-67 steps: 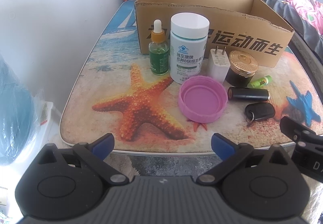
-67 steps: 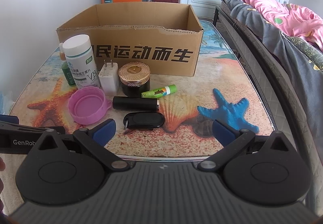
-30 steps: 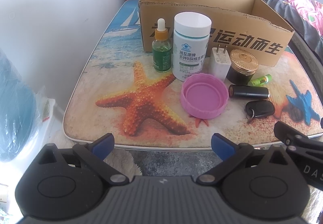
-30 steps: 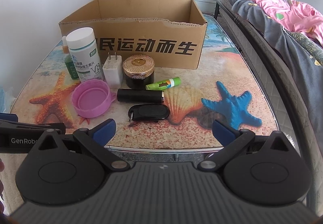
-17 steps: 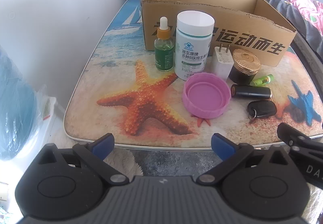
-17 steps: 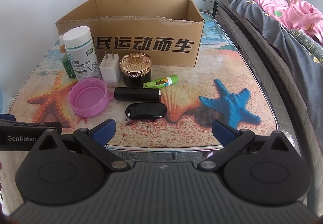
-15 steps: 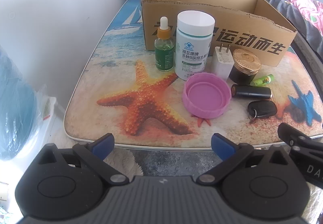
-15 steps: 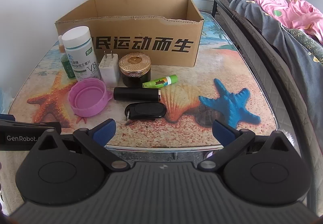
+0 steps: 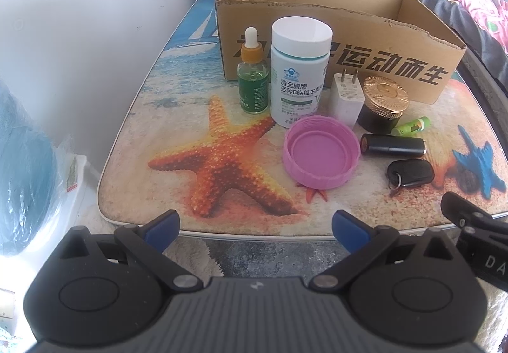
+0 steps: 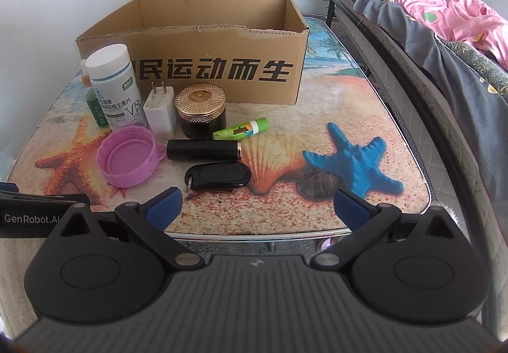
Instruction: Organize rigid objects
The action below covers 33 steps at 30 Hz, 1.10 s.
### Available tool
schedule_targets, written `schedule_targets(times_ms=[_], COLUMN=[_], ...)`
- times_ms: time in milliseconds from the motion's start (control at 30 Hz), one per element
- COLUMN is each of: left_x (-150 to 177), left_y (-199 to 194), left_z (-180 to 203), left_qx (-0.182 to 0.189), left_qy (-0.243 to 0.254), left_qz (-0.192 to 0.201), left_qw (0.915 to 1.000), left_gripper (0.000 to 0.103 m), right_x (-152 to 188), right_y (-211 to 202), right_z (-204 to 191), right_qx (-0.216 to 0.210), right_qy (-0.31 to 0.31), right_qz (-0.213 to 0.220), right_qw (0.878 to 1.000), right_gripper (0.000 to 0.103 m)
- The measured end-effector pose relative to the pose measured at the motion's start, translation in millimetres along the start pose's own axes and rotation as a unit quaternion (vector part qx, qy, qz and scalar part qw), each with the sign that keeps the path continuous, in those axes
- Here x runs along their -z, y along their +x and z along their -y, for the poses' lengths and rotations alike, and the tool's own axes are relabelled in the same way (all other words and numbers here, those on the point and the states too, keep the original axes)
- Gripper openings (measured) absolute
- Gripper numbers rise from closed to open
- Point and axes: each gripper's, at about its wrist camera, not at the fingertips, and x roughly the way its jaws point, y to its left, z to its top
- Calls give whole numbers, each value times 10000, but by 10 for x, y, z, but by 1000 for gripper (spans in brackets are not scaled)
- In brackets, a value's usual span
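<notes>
Cardboard box [image 10: 219,67] stands behind the pink lid [image 10: 127,160]; left claw [image 9: 255,226] and right claw [image 10: 258,205] both spread, empty.

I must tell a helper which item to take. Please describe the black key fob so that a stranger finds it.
Start at the cardboard box. In front of it lies a black tube, and the key fob lies just nearer the table edge. It alone is flat, oval, with a metal ring.

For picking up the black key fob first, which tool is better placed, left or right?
Probably the right tool. It is open, and the black key fob lies just ahead of its left fingertip. From the left tool, also open, the fob sits far to the right, beyond the pink lid.
</notes>
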Motion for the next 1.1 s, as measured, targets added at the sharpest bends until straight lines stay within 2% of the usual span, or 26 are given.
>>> schedule_targets(times_ms=[333,500,733,900,1100], left_x=[-155,-223,-275,-253,-211], left_y=[33,33,61,50,42], left_z=[124,229,285,359,418], left_qx=[126,310,890,1000,1101], left_qy=[227,517,586,820,1080], left_qz=[117,396,641,925,985], left_qw=[9996,9974,9922,9873,9831], left_gripper=[102,102,102,102,97], right_x=[-85,-182,-332,-393,-395], right_y=[69,102,130,185,243], right_z=[193,378,574,535,546], right_qx=[274,367,-329,-613,-1040], right_qy=[74,192,437,309,256], right_qz=[114,310,657,807,881], right_qw=[9995,9987,9963,9944,9903], right_gripper=[102,102,102,102,102])
